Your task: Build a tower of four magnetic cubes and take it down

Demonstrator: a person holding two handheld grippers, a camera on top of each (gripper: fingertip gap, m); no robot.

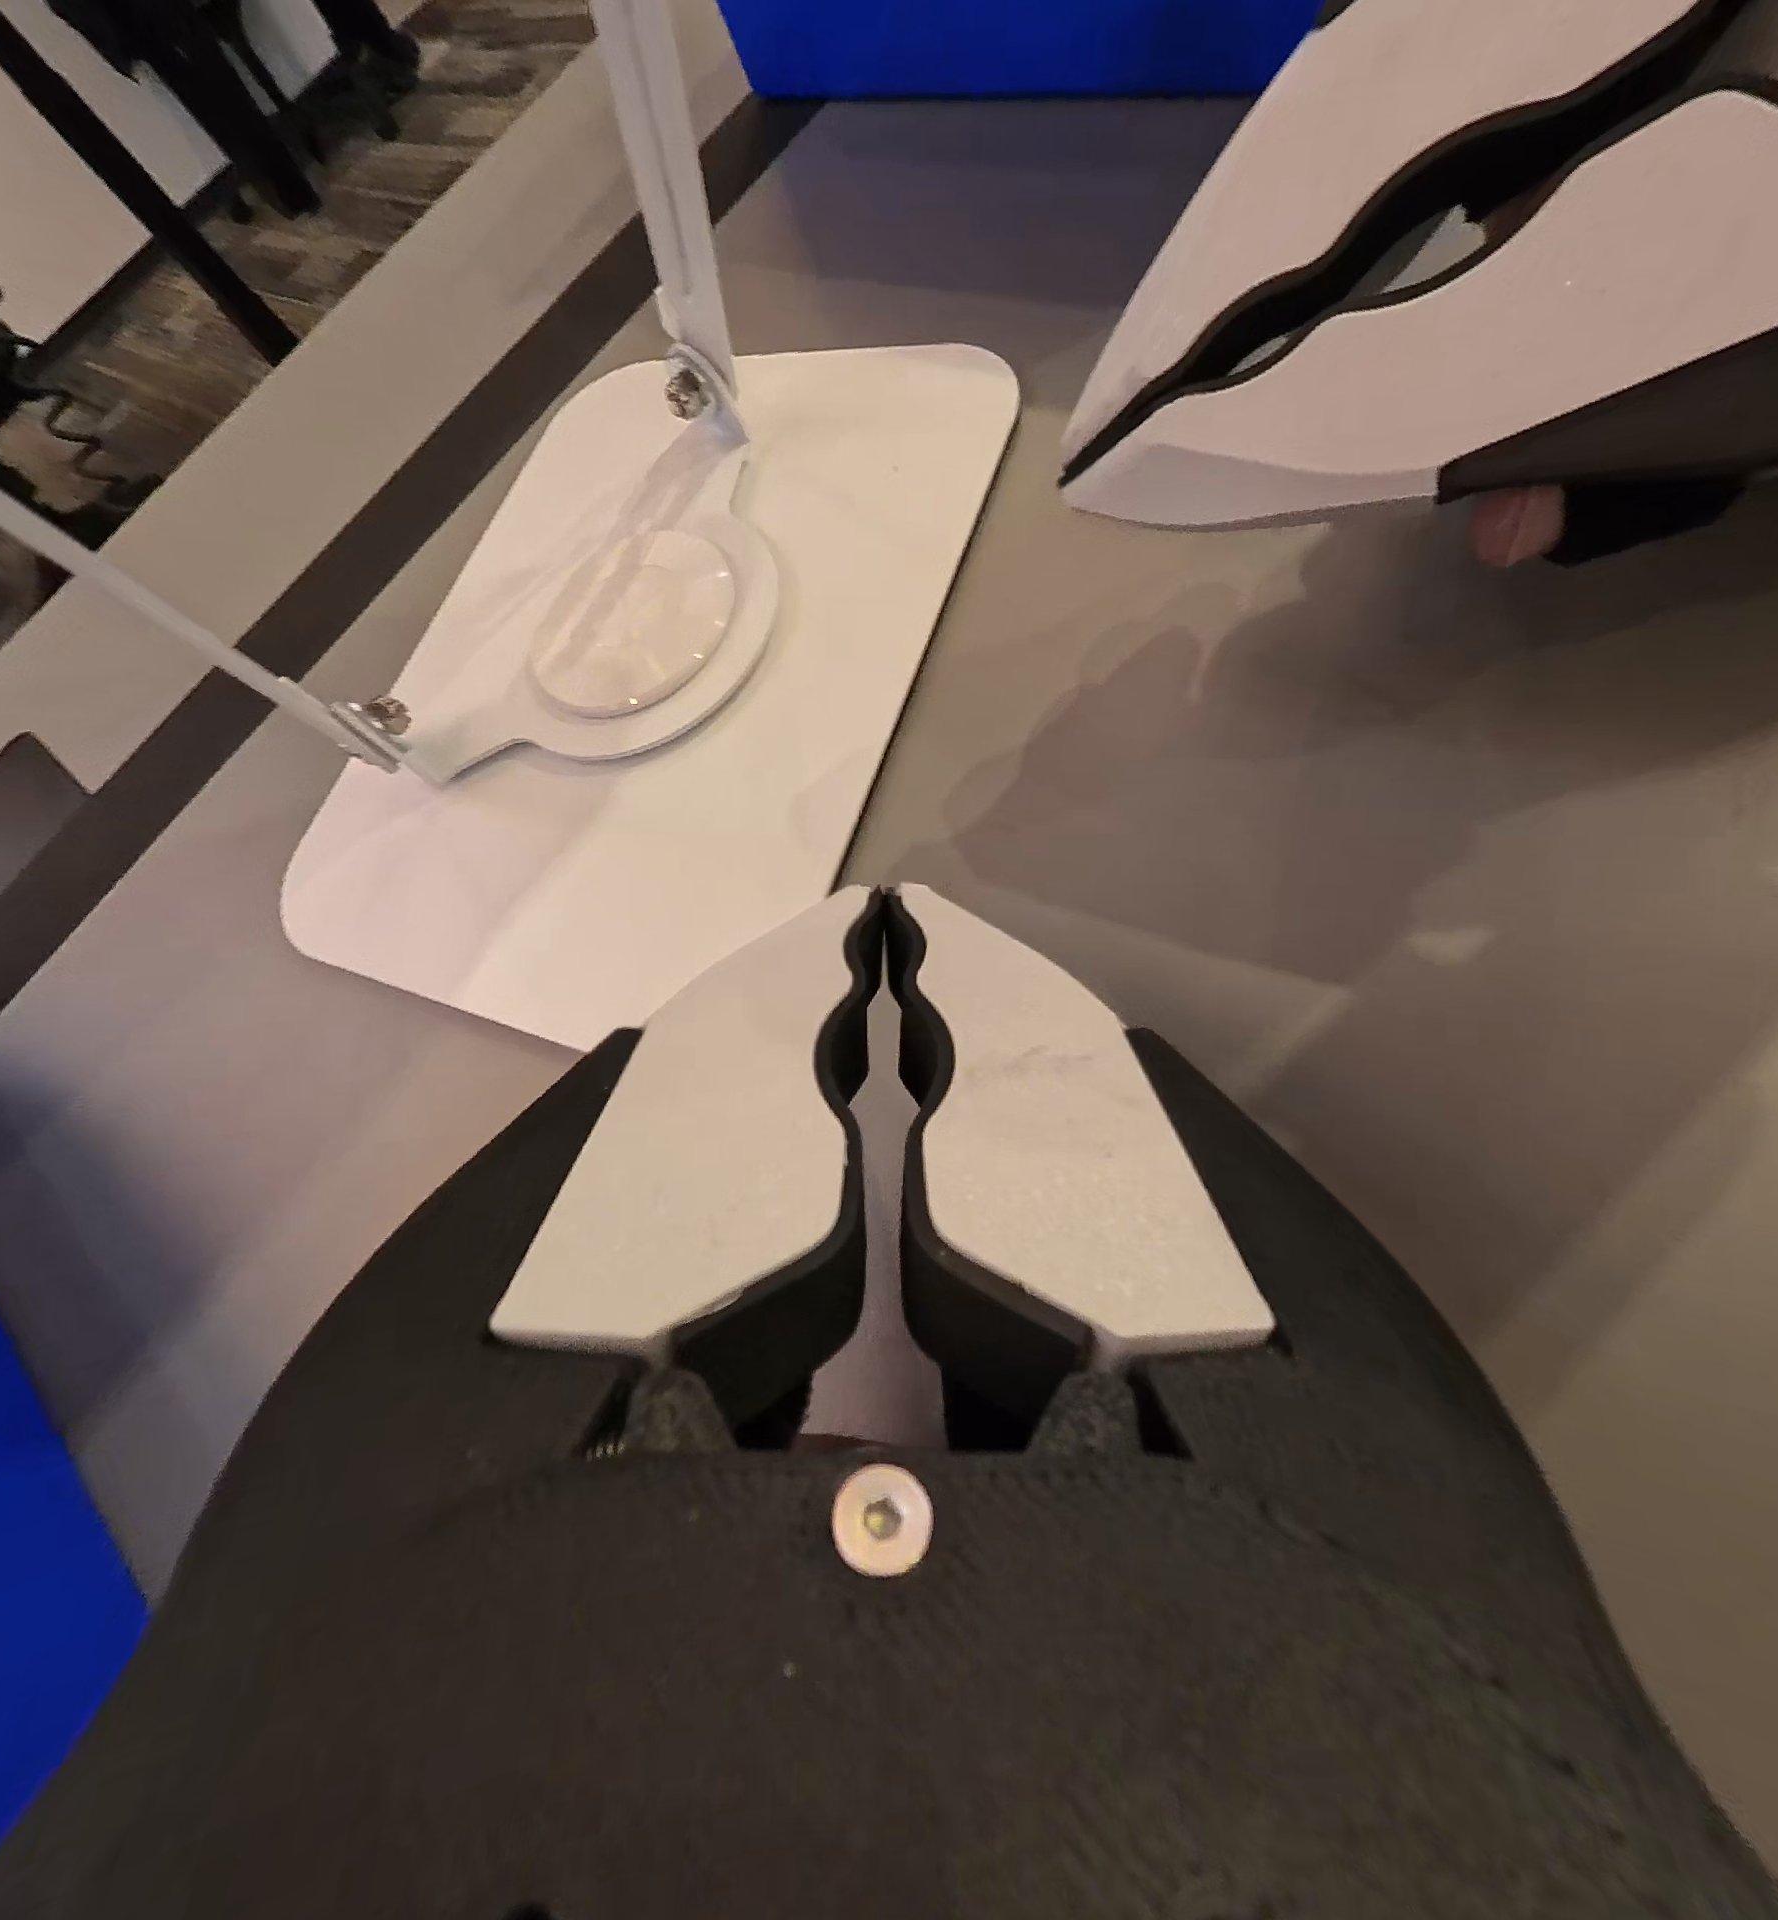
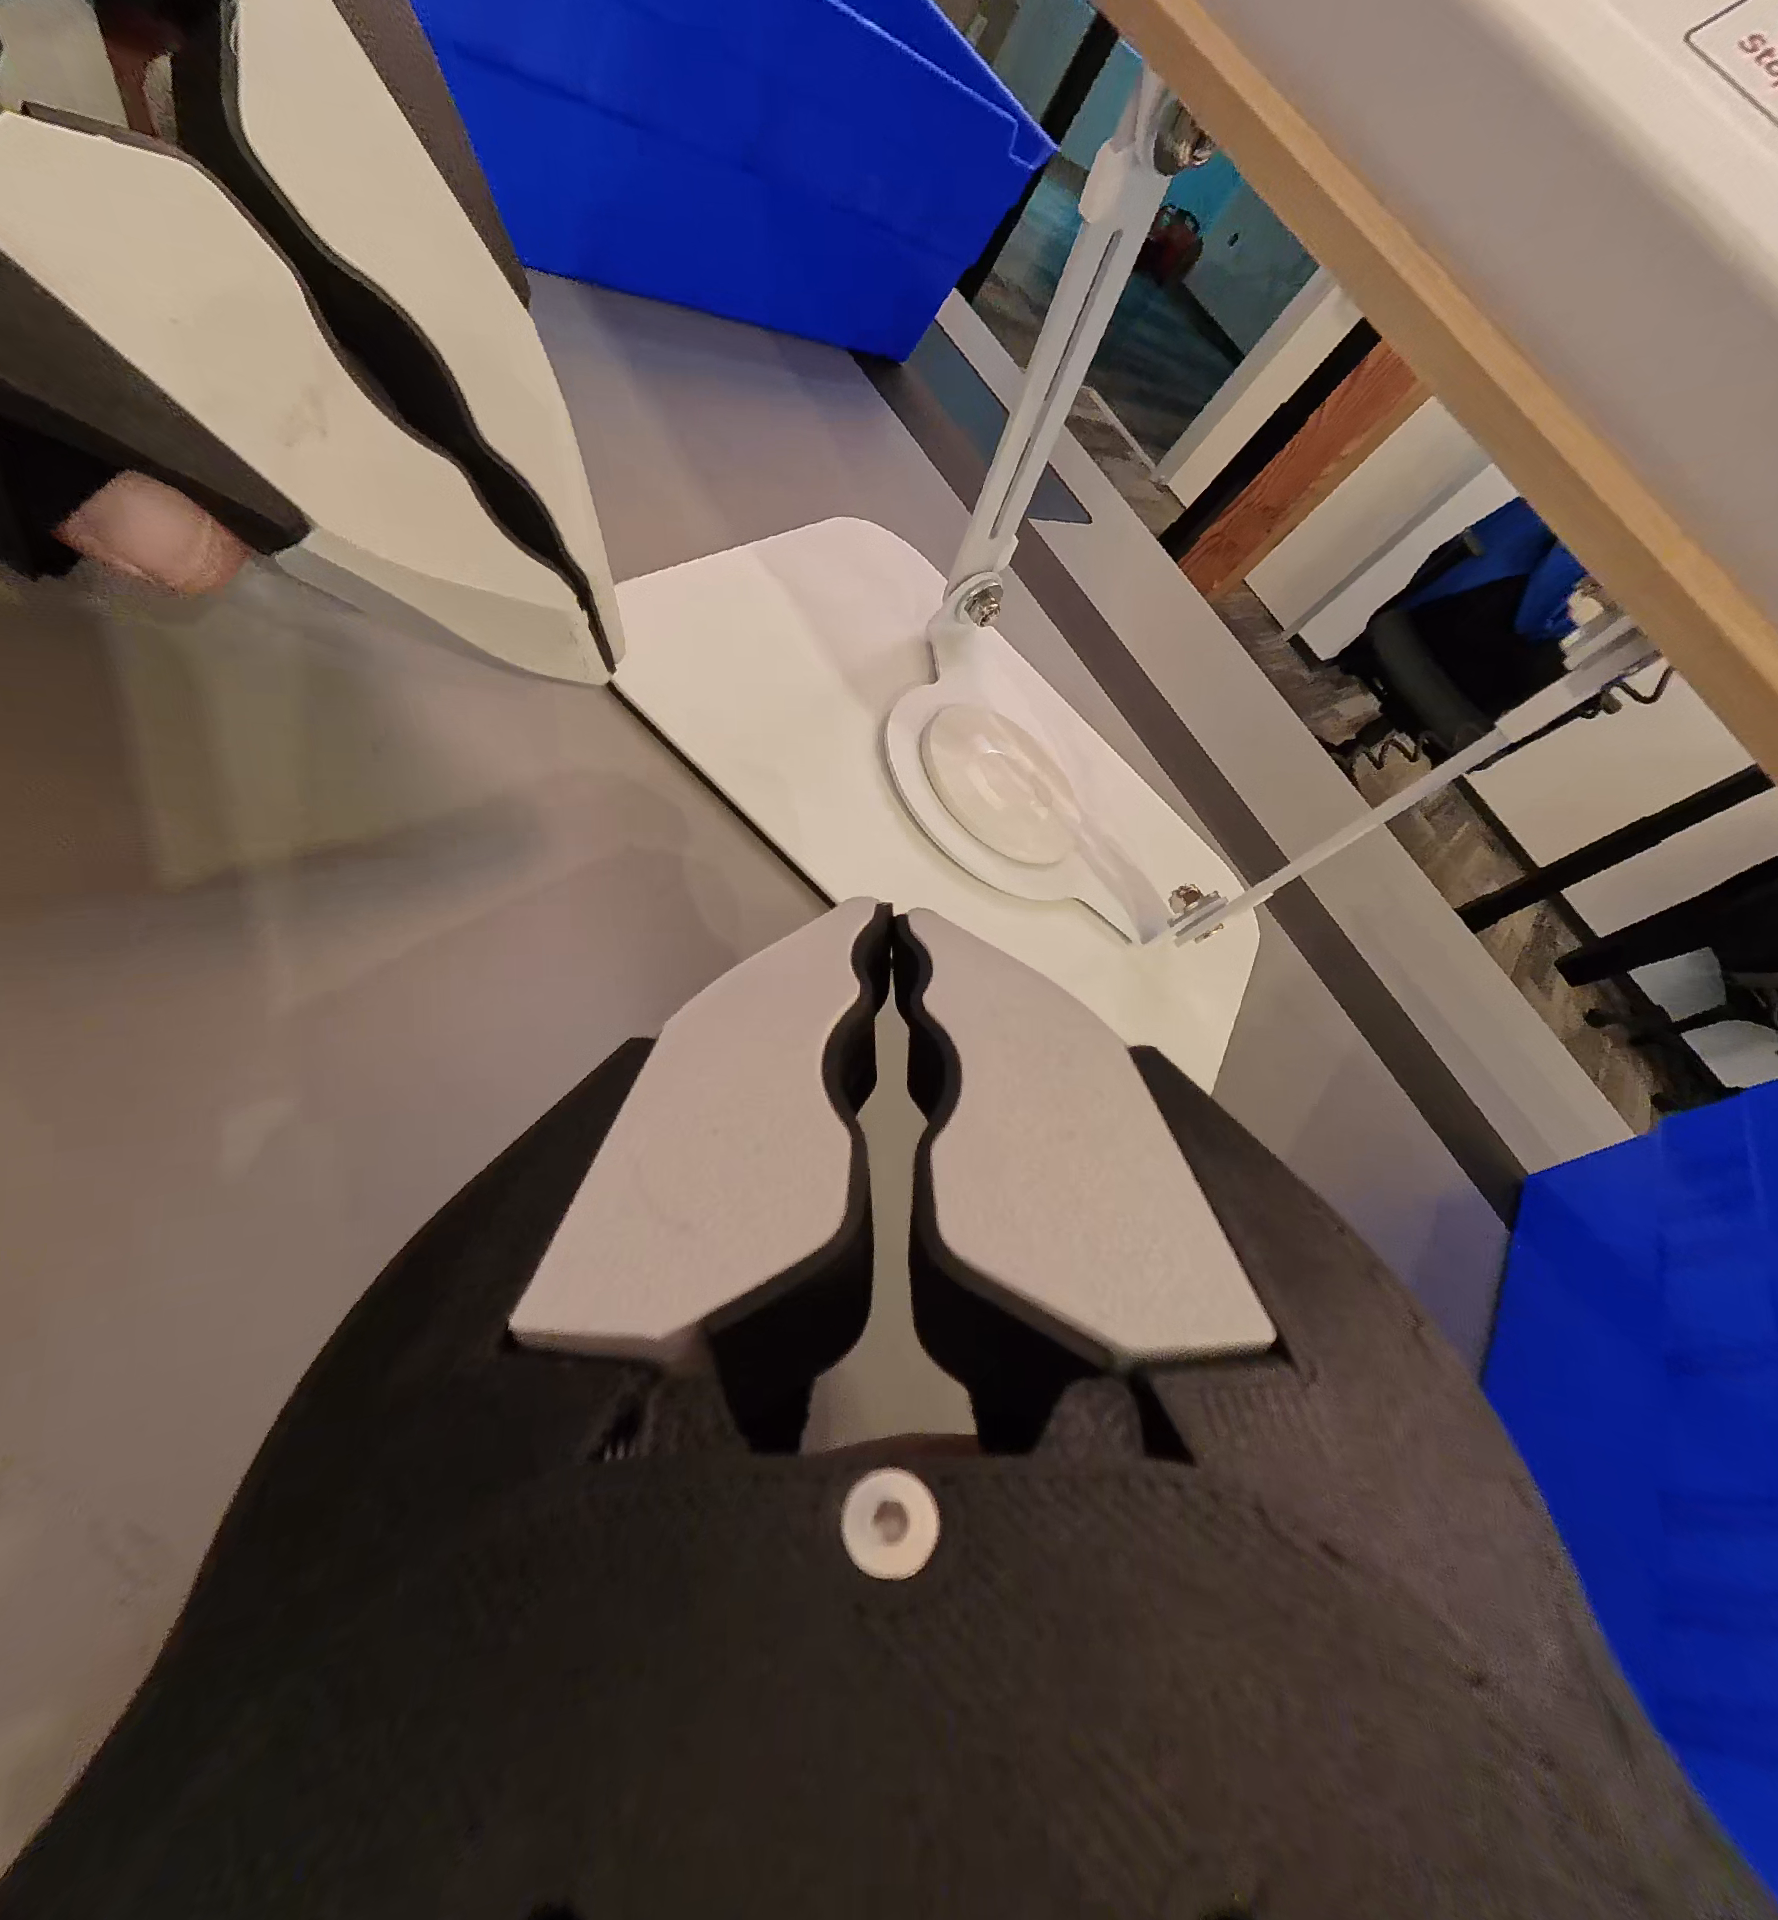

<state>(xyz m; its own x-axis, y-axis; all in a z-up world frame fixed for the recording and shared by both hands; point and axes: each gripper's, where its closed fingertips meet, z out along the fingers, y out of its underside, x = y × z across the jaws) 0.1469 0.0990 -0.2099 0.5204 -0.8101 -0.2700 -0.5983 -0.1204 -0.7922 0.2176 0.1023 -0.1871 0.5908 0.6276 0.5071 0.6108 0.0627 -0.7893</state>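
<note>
Left gripper [image 1: 885,896]: fingers pressed together at the tips, nothing between them; it hovers over the grey table [image 1: 1280,935] just off the near end of the white base plate [image 1: 656,831].
Right gripper [image 2: 890,914]: also closed tip to tip and empty; in the left wrist view it hangs tilted near the plate's far corner.
Magnetic cubes: none shows in either view; I cannot tell where they are, so no tower is started or standing as far as these pictures go.
Stand: the white plate lies along the table's edge and carries a round clear lens piece [image 1: 636,634] and two thin white rods [image 1: 656,177] rising from screwed brackets.
Blue bins [image 2: 760,166]: one sits at the far end of the table, another at the near right edge in the right wrist view.
Risk, search: with no cube in sight, either tool may sweep blind and knock a rod or the plate out of place.
Risk, crowding: the two tools are near each other over the plate; a turn by either could make them collide.
Risk, grasp: both tools must open before any pick; reaching while closed would push a cube away.
Risk, magnets: cubes may snap together off-line or cling when lifted, my guess only.
</note>
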